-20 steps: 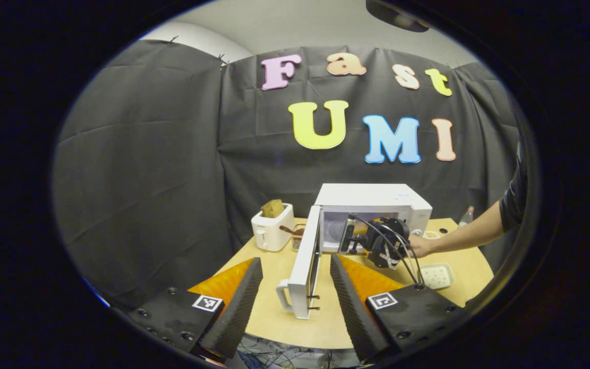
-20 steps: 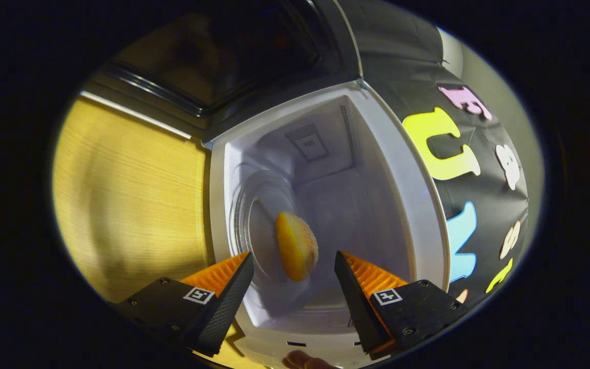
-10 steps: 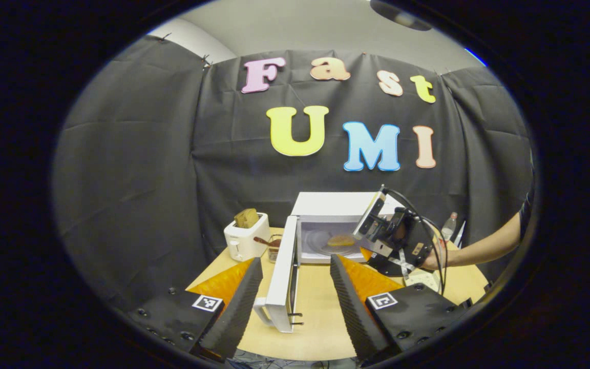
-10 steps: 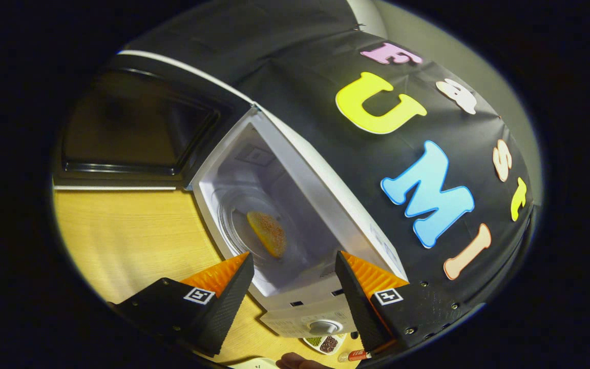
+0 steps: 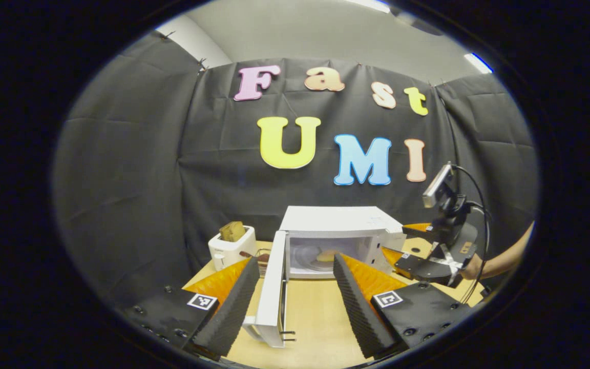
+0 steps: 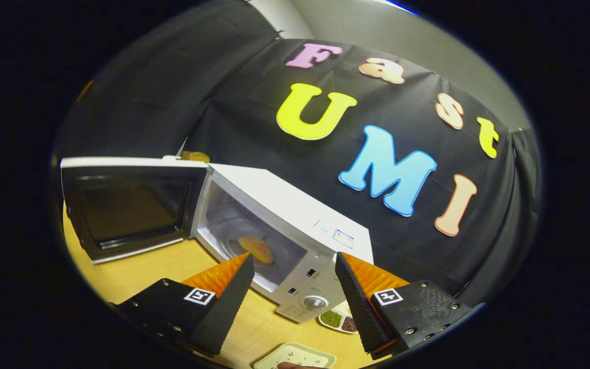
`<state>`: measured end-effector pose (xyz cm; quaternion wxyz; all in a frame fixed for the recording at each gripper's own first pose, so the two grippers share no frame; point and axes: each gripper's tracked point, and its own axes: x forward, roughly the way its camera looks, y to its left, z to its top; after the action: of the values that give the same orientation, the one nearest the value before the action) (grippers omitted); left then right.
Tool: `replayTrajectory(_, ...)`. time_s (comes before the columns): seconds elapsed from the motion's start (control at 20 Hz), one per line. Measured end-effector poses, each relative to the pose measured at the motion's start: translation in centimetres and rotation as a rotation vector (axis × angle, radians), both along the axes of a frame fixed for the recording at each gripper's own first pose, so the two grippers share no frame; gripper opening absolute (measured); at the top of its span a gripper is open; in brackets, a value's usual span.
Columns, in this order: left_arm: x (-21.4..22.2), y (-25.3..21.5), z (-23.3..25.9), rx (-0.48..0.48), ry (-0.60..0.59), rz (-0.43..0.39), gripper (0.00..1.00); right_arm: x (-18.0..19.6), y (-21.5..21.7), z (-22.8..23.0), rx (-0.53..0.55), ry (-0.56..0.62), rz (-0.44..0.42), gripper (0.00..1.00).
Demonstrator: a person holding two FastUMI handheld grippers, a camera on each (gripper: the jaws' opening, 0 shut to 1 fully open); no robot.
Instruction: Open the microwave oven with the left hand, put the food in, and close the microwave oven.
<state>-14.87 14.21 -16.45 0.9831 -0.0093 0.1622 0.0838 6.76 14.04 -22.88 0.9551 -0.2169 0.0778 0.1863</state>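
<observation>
Our left gripper (image 5: 292, 294) hangs with its jaws spread and nothing between them, just before the edge of the swung-out microwave door (image 5: 273, 292). Our right gripper (image 6: 292, 292) is likewise spread and empty, held clear of the microwave oven (image 6: 279, 230). We judge two steps done: the door stands wide and the bun (image 6: 255, 248) lies on the glass turntable inside. Closing remains. We count one microwave oven, one bun, one toaster (image 5: 229, 248) and one tray (image 6: 295, 357) on the table (image 5: 315, 328).

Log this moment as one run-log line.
white microwave oven: door open | golden bun: inside on glass turntable | left gripper: open, empty | right gripper: open, empty, outside
</observation>
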Motion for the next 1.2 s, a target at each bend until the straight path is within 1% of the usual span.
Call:
replayTrajectory(0.15,1.3,0.6,0.6,0.014,-0.04,-0.006,0.95,-1.7,-1.8,3.6,0.124,-0.005,-0.076,0.97)
replayTrajectory(0.25,1.9,0.5,1.1,0.015,-0.06,-0.028,0.94,-2.9,-2.8,5.7,0.21,-0.025,-0.131,0.97)
replayTrajectory(0.45,2.6,-0.2,1.2,0.005,-0.069,-0.117,0.95,-5.3,-4.4,9.1,0.307,-0.07,-0.229,0.96)
replayTrajectory(0.55,3.2,-0.4,1.4,0.003,-0.076,-0.159,0.95,-6.4,-5.1,10.5,0.326,-0.092,-0.268,0.97)
replayTrajectory(0.65,3.5,-0.3,1.6,-0.005,-0.088,-0.183,0.95,-7.6,-5.5,11.3,0.336,-0.106,-0.302,0.97)
replayTrajectory(0.8,3.3,0.2,2.0,-0.015,-0.106,-0.194,0.95,-9.1,-5.7,12.1,0.353,-0.112,-0.333,0.97)
replayTrajectory(1.0,2.5,1.5,1.3,-0.022,-0.09,-0.187,0.94,-10.6,-5.4,13.0,0.352,-0.127,-0.339,0.97)
replayTrajectory(1.15,1.8,2.1,1.1,-0.034,-0.077,-0.185,0.56,-11.0,-5.3,12.6,0.349,-0.118,-0.345,0.96)
replayTrajectory(1.2,1.6,2.4,1.1,-0.024,-0.071,-0.184,0.44,-11.1,-5.2,12.4,0.349,-0.108,-0.346,0.97)
